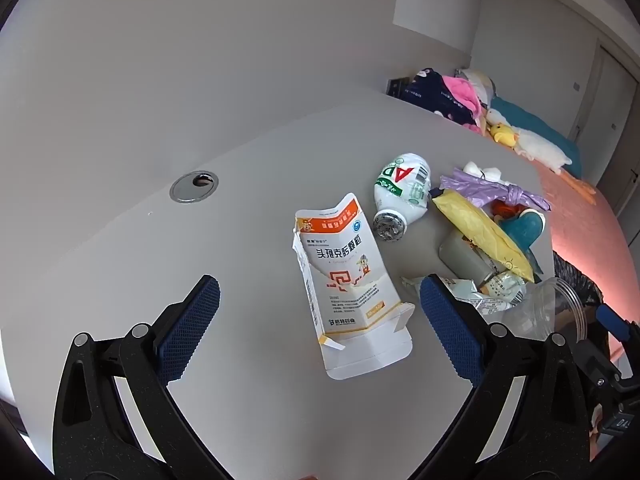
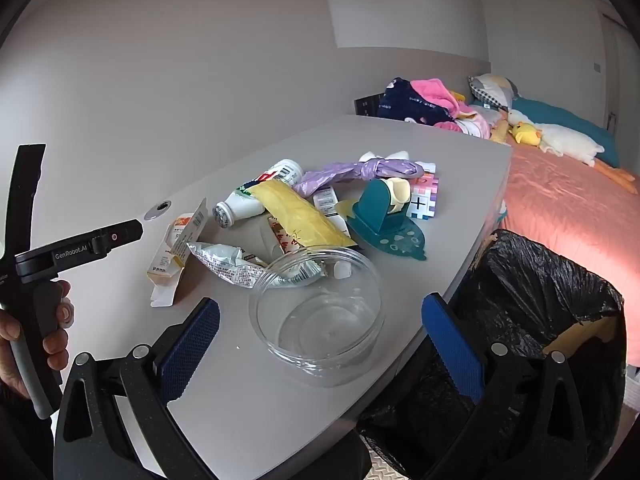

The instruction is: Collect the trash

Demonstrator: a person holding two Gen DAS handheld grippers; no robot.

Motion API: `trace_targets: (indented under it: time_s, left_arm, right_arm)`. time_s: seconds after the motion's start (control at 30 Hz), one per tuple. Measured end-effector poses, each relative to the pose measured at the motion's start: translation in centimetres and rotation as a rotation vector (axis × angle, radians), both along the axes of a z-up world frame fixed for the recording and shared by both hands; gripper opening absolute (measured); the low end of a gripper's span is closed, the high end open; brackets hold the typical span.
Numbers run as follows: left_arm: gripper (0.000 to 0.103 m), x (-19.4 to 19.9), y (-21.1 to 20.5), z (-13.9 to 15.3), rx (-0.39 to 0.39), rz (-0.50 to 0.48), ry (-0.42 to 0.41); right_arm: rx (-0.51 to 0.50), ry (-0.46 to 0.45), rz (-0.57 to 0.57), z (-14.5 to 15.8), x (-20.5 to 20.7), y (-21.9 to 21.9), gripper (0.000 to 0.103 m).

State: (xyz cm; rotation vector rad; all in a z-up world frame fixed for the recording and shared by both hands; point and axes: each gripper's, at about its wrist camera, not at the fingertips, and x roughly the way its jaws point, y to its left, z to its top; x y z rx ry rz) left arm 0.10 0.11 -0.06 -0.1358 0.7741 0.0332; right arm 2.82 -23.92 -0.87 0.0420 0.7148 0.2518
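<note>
My left gripper (image 1: 320,296) is open and empty, its blue pads on either side of a flattened white and orange medicine box (image 1: 344,280) on the grey table (image 1: 200,248). Behind the box lie a white AD bottle (image 1: 400,196), a yellow wrapper (image 1: 480,232), a purple bag (image 1: 492,192) and a foil packet (image 1: 488,292). My right gripper (image 2: 320,320) is open and empty above a clear plastic bowl (image 2: 320,312). The box (image 2: 176,248), bottle (image 2: 248,200), yellow wrapper (image 2: 300,216), purple bag (image 2: 360,172) and foil packet (image 2: 240,264) also show in the right wrist view.
A bin lined with a black bag (image 2: 532,304) stands off the table's right edge. A teal holder (image 2: 380,216) and a pastel block toy (image 2: 424,200) sit at the back. A cable hole (image 1: 194,186) lies left. A bed (image 2: 568,200) with plush toys is behind.
</note>
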Motion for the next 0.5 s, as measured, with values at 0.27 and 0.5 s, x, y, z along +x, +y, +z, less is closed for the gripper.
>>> trace_targets:
  time_s: [0.27,0.5]
  left_arm:
    - [0.097,0.11,-0.04,-0.41,0.033,0.003,-0.003]
    - [0.097,-0.07,-0.17,0.2,0.048,0.002,-0.006]
  right_arm:
    - [0.003,-0.005,-0.001,-0.13,-0.11,0.07,0.101]
    - [0.008,0.006,0.001,-0.28,-0.11,-0.17,0.101]
